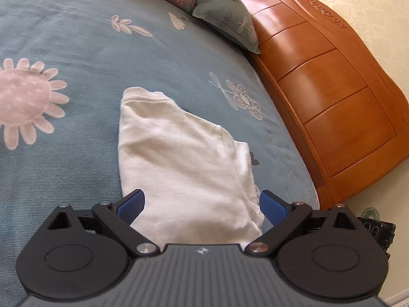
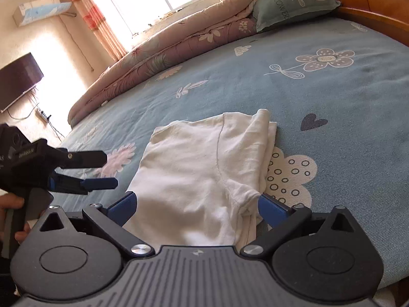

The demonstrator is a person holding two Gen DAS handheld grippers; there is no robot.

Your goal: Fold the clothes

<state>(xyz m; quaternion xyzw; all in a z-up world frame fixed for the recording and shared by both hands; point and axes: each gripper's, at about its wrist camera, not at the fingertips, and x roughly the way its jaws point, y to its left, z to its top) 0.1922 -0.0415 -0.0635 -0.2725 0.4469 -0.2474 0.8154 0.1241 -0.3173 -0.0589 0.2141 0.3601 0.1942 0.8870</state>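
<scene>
A white garment point(image 1: 184, 158) lies folded into a narrow shape on the blue flowered bedsheet point(image 1: 76, 51). My left gripper point(image 1: 202, 199) hovers over its near end, open, with the blue pads point(image 1: 133, 204) wide apart on either side of the cloth. In the right wrist view the same garment point(image 2: 199, 168) shows a sleeve seam and bunched layers along its right edge. My right gripper point(image 2: 196, 199) is open over the near end too. The left gripper point(image 2: 108, 170) appears at the left, held by a hand point(image 2: 12, 202), open and holding nothing.
A wooden headboard point(image 1: 332, 89) borders the bed on the right. A teal pillow point(image 2: 291, 2) and a rolled quilt point(image 2: 166, 51) lie along the far side. A TV point(image 2: 18, 79), an air conditioner point(image 2: 41, 10) and a window stand beyond.
</scene>
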